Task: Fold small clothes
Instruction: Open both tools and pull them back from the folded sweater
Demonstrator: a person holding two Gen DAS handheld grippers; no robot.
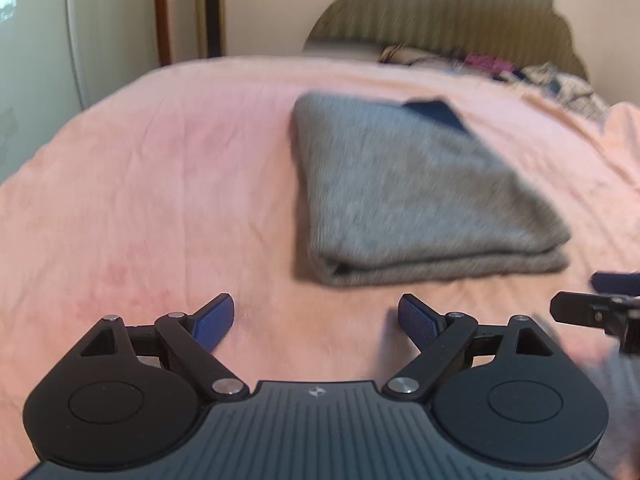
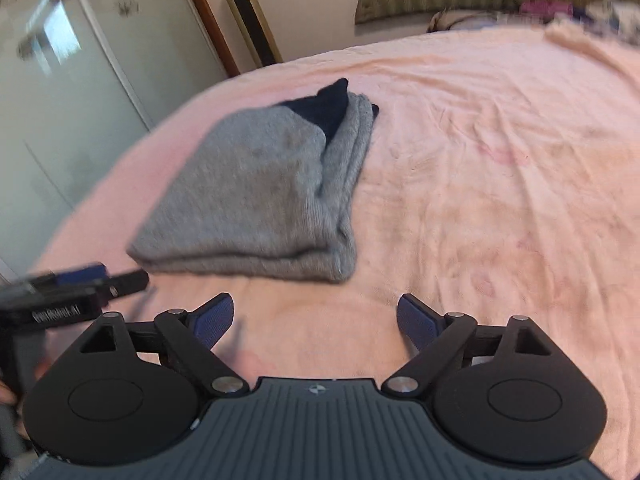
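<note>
A grey knit garment (image 1: 416, 196) with a dark navy part at its far end lies folded into a thick rectangle on the pink bed cover (image 1: 160, 200). It also shows in the right wrist view (image 2: 260, 196), with its stacked folds along the right side. My left gripper (image 1: 316, 320) is open and empty, hovering just short of the garment's near edge. My right gripper (image 2: 316, 320) is open and empty, also short of the garment. Each gripper shows at the edge of the other's view.
The pink cover (image 2: 500, 160) spreads wide to the right of the garment. A pile of mixed clothes (image 1: 520, 68) lies at the far end by the striped headboard (image 1: 440, 12). A wardrobe (image 2: 60, 80) stands left of the bed.
</note>
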